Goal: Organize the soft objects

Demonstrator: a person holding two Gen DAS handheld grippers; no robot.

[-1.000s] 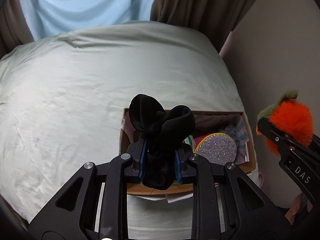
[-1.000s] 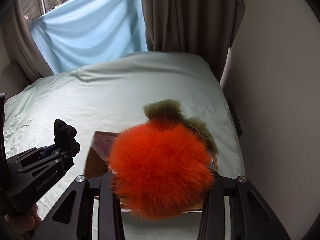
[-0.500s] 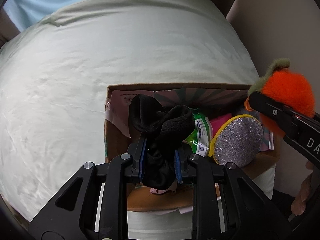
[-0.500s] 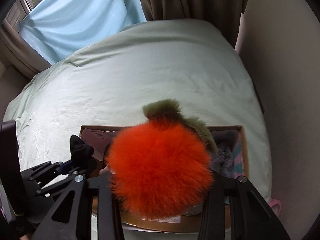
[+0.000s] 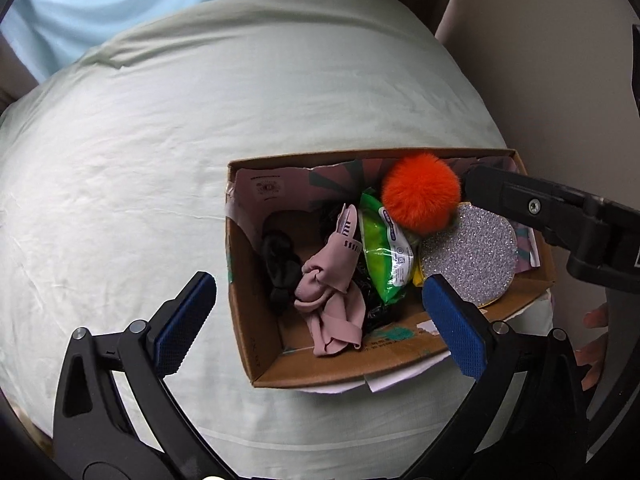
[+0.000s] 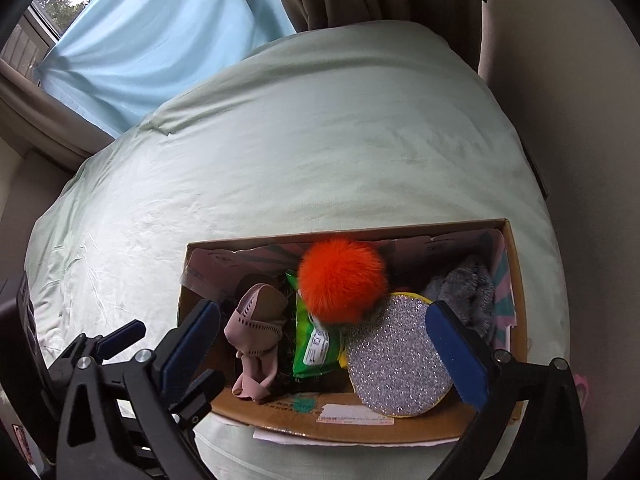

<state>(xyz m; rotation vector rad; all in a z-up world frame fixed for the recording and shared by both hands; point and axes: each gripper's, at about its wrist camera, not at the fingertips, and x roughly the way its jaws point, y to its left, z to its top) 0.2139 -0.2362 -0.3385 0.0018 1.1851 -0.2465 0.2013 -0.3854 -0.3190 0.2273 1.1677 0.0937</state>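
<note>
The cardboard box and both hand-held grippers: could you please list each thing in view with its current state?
Left hand-held gripper: open, jaws just opened, nothing gripped.
Right hand-held gripper: open, jaws just opened, nothing gripped.
Cardboard box: open-topped, resting on the bed.
Orange pompom: released, lying in the box atop other items.
Black sock: released, lying in the box.
Pink cloth: crumpled in the box.
Green packet: sealed, tilted.
Glitter disc: leaning on box wall.
</note>
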